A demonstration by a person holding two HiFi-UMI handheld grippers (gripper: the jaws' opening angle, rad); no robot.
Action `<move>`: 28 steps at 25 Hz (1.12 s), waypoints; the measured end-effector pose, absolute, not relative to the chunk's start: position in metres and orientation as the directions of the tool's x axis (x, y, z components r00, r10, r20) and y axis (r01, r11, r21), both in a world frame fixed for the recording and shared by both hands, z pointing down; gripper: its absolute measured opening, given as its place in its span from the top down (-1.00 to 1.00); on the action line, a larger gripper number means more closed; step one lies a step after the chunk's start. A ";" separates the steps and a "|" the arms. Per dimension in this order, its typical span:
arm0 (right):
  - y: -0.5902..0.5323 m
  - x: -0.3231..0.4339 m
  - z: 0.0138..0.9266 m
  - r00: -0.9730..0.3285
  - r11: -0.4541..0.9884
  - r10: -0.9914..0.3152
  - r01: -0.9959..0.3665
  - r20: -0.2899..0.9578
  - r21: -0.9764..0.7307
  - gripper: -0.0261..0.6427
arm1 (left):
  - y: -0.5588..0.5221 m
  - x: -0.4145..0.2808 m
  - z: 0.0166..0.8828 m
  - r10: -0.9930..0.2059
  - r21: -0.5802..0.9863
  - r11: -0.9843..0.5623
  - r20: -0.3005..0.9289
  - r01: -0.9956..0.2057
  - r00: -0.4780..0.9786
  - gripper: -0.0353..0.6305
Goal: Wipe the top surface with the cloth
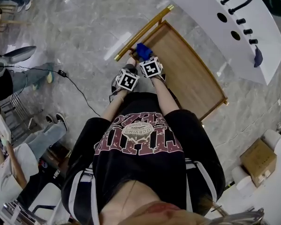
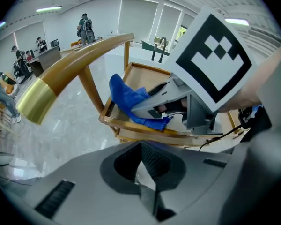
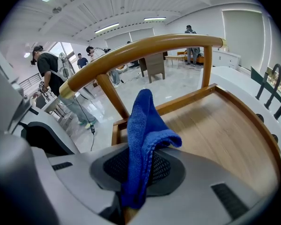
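A wooden chair seat [image 1: 189, 76] with a raised rim lies below me, its curved back rail [image 1: 143, 32] at the far left side. My right gripper [image 1: 145, 57] is shut on a blue cloth [image 1: 143, 50] over the seat's corner by the rail. In the right gripper view the cloth [image 3: 145, 135] rises folded out of the shut jaws above the seat [image 3: 220, 135]. My left gripper [image 1: 130, 63] hovers just left of it, jaws shut and empty [image 2: 141, 165]. The left gripper view shows the cloth [image 2: 124, 100] draped over the seat rim [image 2: 145, 132].
A white counter [image 1: 210, 13] with black handles and holes stands beyond the chair. A cardboard box [image 1: 258, 161] sits at the right. Seated people [image 1: 18, 158] and a floor cable [image 1: 77, 88] are at the left. Grey marble floor surrounds the chair.
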State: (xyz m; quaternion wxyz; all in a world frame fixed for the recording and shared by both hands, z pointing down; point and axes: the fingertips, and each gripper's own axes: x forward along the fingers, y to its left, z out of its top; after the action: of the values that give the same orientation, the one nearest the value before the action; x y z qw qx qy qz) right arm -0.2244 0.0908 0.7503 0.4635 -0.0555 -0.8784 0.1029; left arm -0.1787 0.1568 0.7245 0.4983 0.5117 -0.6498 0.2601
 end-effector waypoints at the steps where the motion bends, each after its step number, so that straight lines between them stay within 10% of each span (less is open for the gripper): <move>1: 0.090 -0.222 0.751 -0.567 0.972 0.189 -0.006 0.802 -0.234 0.70 | 0.156 -0.178 0.725 -0.404 0.175 0.341 0.914 -0.924 0.024 0.75; 28: 0.049 -0.135 0.746 -0.588 0.955 0.091 -0.176 0.804 -0.237 0.70 | 0.097 -0.145 0.734 -0.380 0.183 0.138 0.917 -0.973 0.118 0.75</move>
State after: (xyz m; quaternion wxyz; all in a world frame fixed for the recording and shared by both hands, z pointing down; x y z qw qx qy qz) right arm -0.1346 0.0488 0.7458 0.4532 0.0244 -0.8788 0.1473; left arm -0.1445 0.0971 0.7336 0.4751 0.5774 -0.5860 0.3123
